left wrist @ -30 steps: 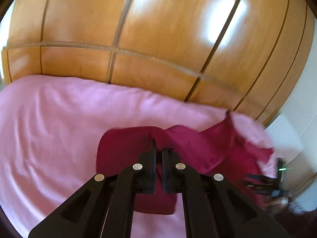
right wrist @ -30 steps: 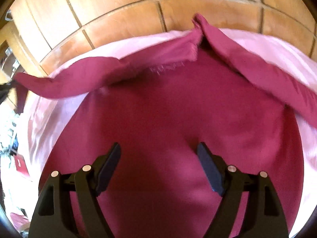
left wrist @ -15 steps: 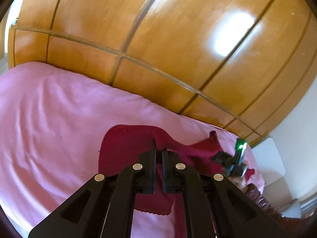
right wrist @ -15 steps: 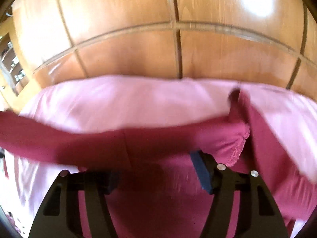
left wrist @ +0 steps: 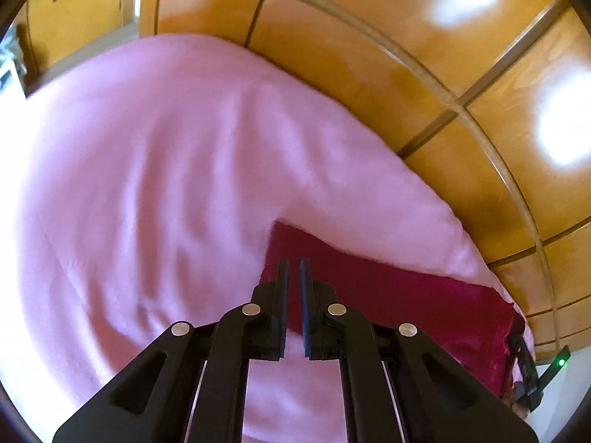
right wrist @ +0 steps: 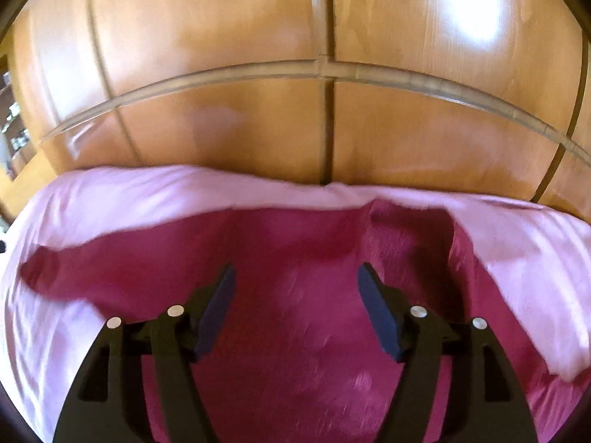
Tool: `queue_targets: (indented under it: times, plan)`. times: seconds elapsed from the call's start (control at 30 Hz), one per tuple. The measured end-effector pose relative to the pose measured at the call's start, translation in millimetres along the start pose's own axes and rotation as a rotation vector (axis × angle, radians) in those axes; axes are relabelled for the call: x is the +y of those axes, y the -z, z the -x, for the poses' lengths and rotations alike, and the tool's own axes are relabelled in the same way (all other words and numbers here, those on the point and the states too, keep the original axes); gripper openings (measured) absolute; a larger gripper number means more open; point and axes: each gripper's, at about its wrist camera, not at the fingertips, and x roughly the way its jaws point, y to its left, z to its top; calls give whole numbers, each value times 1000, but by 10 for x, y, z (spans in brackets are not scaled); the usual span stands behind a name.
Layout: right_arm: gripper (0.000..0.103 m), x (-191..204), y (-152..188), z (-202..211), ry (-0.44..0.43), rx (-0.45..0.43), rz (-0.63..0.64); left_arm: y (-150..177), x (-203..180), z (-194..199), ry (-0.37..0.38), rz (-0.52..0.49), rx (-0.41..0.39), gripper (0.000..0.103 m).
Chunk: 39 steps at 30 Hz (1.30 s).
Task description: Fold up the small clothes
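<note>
A dark red garment [left wrist: 399, 295] lies on a pink bedspread [left wrist: 166, 184]. In the left wrist view my left gripper [left wrist: 294, 264] hovers over the garment's left edge with its jaws nearly closed, a narrow gap between them and nothing in it. The right gripper shows small at the garment's far right end [left wrist: 526, 373]. In the right wrist view the garment [right wrist: 295, 258] spreads flat below my right gripper [right wrist: 295, 277], which is wide open and empty above the cloth's middle.
A glossy wooden wardrobe [right wrist: 325, 74] stands right behind the bed. The pink bedspread [right wrist: 535, 243] runs to both sides of the garment. A doorway and room clutter show at the far left [left wrist: 11, 59].
My left gripper has let go of the garment's corner and swung left over the bedspread. The garment has dropped flat. My right gripper stays open and has lifted slightly.
</note>
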Motion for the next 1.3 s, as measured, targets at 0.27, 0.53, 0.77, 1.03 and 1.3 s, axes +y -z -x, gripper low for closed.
queue_targets:
  times: [0.27, 0.53, 0.77, 1.03, 1.3]
  plan:
    - [71, 392, 719, 384, -127, 51, 65, 445, 473, -194, -14, 25, -22, 60]
    - [73, 604, 1116, 468, -160, 98, 48, 519, 320, -569, 136, 60, -9, 27]
    - [76, 843, 1184, 292, -223, 158, 23, 368, 153, -471, -13, 27, -134, 8]
    - [82, 923, 1301, 341, -190, 137, 74, 396, 17, -463, -172, -18, -120, 15]
    - [74, -209, 1413, 1106, 40, 1, -99, 1281, -648, 39, 47, -207, -199, 37]
